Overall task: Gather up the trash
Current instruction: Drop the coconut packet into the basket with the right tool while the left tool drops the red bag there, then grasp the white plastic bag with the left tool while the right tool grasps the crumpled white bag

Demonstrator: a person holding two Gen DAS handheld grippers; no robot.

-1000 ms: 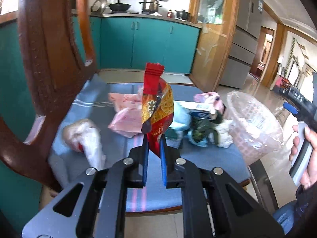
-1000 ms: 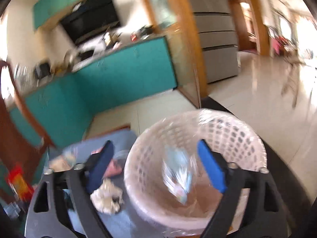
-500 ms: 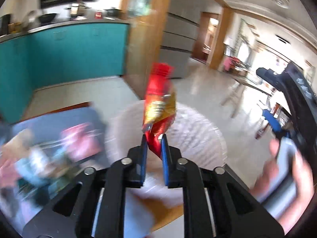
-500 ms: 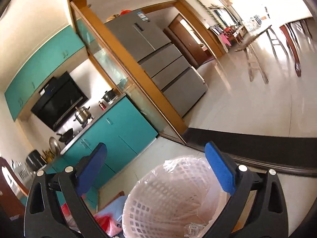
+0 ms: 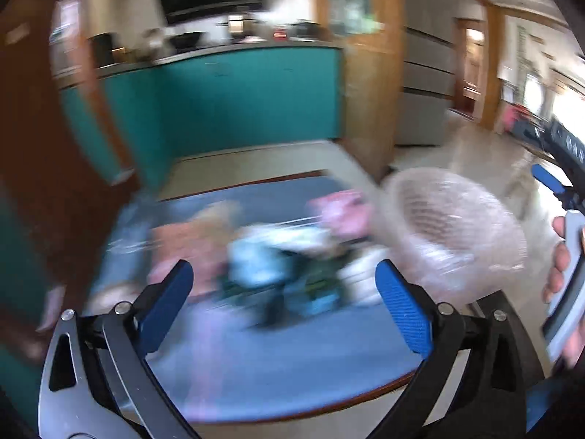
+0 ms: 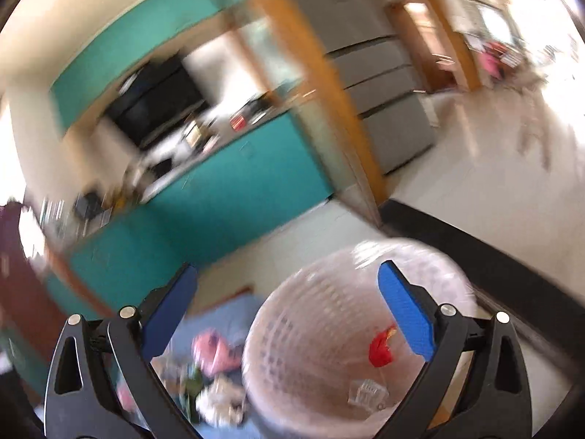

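Both views are motion-blurred. My left gripper [image 5: 283, 301] is open and empty above a blue-covered table [image 5: 292, 358]. A blurred pile of trash [image 5: 285, 252], pink, white and dark green, lies on the table ahead of it. A white mesh bin [image 5: 453, 230] lined with clear plastic stands at the table's right. My right gripper [image 6: 287, 311] is open and empty above the bin [image 6: 318, 347]. The red snack wrapper [image 6: 380, 347] lies inside the bin with a clear piece [image 6: 365, 393]. The right gripper also shows at the right edge of the left wrist view [image 5: 559, 190].
A dark wooden chair back [image 5: 47, 146] rises at the left of the table. Teal kitchen cabinets [image 5: 252, 98] and a wooden door frame [image 5: 369, 73] stand behind. A grey fridge [image 6: 380, 73] and tiled floor [image 6: 493, 153] lie to the right.
My left gripper has opened and let go of the red wrapper, which now lies in the bin, and has swung back left over the table. My right gripper has tilted down toward the bin.
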